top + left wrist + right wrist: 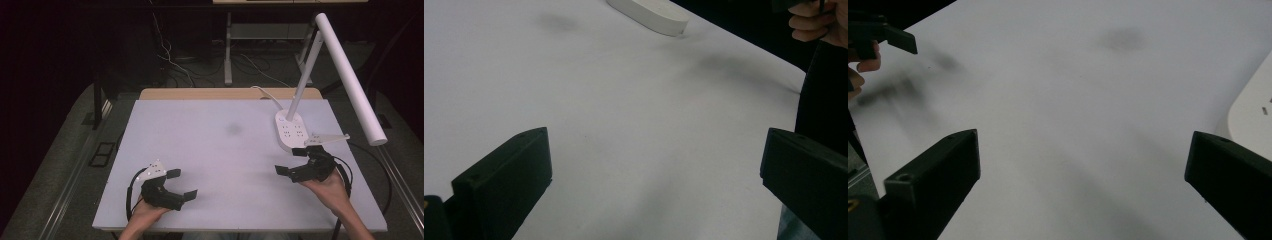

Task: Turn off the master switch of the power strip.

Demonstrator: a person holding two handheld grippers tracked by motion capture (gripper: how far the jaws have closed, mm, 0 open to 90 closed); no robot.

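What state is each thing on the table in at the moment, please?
Left gripper: open, holding nothing, low over the table's near left part.
Right gripper: open, holding nothing, just in front of the lamp base.
Lamp: upright on its base, head tilted down to the right; lit or not, cannot tell.
Table: bare white top with a faint dark smudge.

The lamp base (1254, 120) is cut by the right gripper view's edge.

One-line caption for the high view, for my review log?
Person holds open left tool and right tool over a white table beside a lamp base.
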